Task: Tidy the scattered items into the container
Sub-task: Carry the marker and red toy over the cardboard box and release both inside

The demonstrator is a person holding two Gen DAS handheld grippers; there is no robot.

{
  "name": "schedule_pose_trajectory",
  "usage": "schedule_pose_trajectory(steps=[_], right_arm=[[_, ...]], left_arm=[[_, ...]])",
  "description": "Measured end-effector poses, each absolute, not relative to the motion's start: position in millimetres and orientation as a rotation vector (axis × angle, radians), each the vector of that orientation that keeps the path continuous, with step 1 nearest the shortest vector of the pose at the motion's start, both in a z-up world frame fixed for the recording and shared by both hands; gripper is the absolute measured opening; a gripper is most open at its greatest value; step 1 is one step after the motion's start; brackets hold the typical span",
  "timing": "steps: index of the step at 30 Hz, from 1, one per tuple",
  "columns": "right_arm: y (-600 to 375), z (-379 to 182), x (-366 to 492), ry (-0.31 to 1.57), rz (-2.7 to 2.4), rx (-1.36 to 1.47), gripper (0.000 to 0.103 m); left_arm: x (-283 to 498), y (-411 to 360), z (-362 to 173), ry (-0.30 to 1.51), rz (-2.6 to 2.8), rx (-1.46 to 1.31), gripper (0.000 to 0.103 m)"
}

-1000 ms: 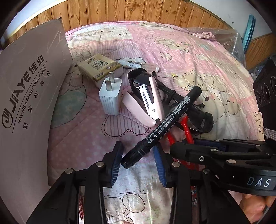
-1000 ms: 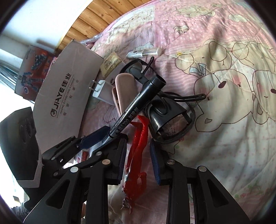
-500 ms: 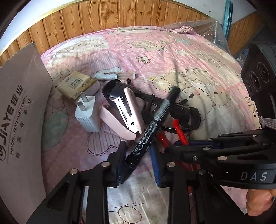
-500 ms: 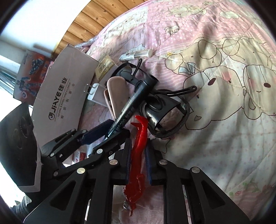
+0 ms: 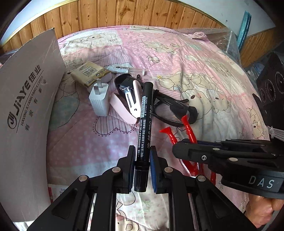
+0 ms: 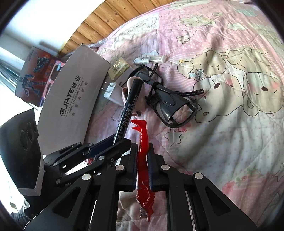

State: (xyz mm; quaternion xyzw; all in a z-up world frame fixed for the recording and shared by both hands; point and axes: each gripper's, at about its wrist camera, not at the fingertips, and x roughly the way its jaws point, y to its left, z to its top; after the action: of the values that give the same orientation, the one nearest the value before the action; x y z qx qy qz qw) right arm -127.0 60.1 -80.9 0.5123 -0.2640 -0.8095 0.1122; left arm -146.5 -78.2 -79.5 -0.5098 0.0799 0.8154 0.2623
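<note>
Two clenched grips: left fingers [image 5: 132, 160] on "700" marker [image 5: 144, 124], right fingers [image 6: 134, 160] on red clip [image 6: 142, 151], beside "JiAYE" box [image 5: 26, 106].

The quilt [image 5: 186, 58] is soft stitched cloth, matt, printed with bears. At 12 o'clock runs varnished knotty wood panelling [image 5: 124, 14]. The marker [image 5: 144, 124] is glossy black plastic with a printed label. The stapler [image 5: 124, 108] pairs smooth pink plastic with bright metal. The charger [image 5: 99, 103] is matt white ribbed plastic. At 9 o'clock, the carton [image 5: 26, 115] is dull cardboard. The red clip [image 6: 142, 142] looks translucent, shiny plastic.
</note>
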Motion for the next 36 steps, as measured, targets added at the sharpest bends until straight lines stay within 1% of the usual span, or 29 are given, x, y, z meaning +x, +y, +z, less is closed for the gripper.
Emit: schedule_pose_trajectory(steps=[18,36], right_arm=[[36.9,-46.7,-78.6,-0.649,-2.481,1.475,0.011],[13.5,-8.2,-39.2,-0.571,-2.547,1.382,0.011]], left_arm=[[-103.2,-102.9,-40.8,0.181,2.269,-1.366,0.016],[-60.8,-123.5,1.5,0.161,2.339,-1.264,0.016]])
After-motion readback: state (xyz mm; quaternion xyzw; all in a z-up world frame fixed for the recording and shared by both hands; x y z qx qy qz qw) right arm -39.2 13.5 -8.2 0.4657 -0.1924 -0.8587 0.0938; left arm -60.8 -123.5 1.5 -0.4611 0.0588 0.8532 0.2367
